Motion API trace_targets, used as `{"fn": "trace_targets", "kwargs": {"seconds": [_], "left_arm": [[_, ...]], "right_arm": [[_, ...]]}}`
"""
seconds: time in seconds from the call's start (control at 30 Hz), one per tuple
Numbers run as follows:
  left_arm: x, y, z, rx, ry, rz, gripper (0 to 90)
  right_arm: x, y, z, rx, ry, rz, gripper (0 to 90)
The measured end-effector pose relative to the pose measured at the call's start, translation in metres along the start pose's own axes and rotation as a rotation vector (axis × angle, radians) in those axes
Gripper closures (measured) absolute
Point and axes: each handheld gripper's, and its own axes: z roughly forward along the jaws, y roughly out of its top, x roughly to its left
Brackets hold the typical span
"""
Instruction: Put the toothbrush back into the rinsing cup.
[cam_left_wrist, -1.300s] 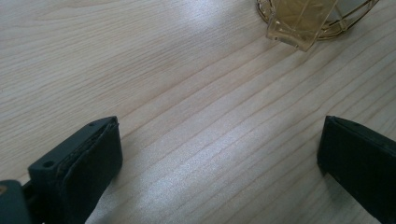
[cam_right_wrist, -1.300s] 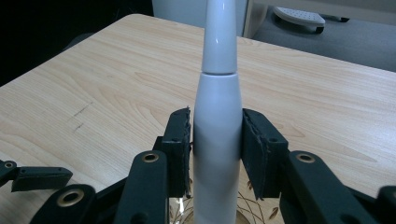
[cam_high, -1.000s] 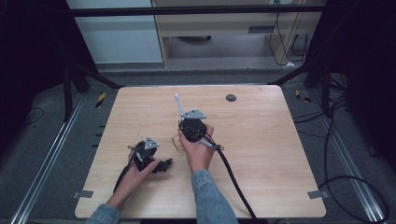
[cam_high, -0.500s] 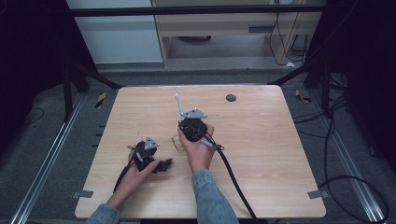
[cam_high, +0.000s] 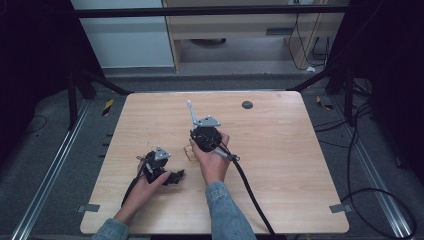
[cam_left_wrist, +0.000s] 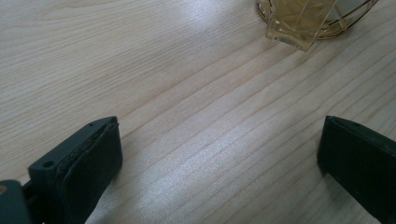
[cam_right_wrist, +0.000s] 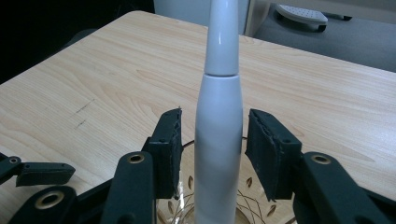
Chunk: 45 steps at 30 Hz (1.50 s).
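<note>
While right claw (cam_right_wrist: 212, 140) just opened off white toothbrush (cam_right_wrist: 218, 135), left claw (cam_left_wrist: 219, 158) gapes empty; tabletop (cam_high: 300, 165) roomy.

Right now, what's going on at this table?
A person works two handheld grippers on a wooden table. The right gripper has a white electric toothbrush standing in a gold wire cup between its jaws, which have just been opening and no longer press it. The left gripper rests open beside the cup.
</note>
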Motion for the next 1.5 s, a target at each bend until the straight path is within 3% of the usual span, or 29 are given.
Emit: {"fn": "trace_targets", "kwargs": {"seconds": [0.67, 1.5], "left_arm": [[0.000, 0.000, 0.000, -0.001, -0.001, 0.000, 0.0], [0.000, 0.000, 0.000, -0.002, -0.001, 0.002, 0.0]], "right_arm": [[0.000, 0.002, -0.004, -0.002, -0.007, 0.005, 39.8], [0.002, 0.011, -0.018, -0.004, 0.013, -0.046, 26.2]]}}
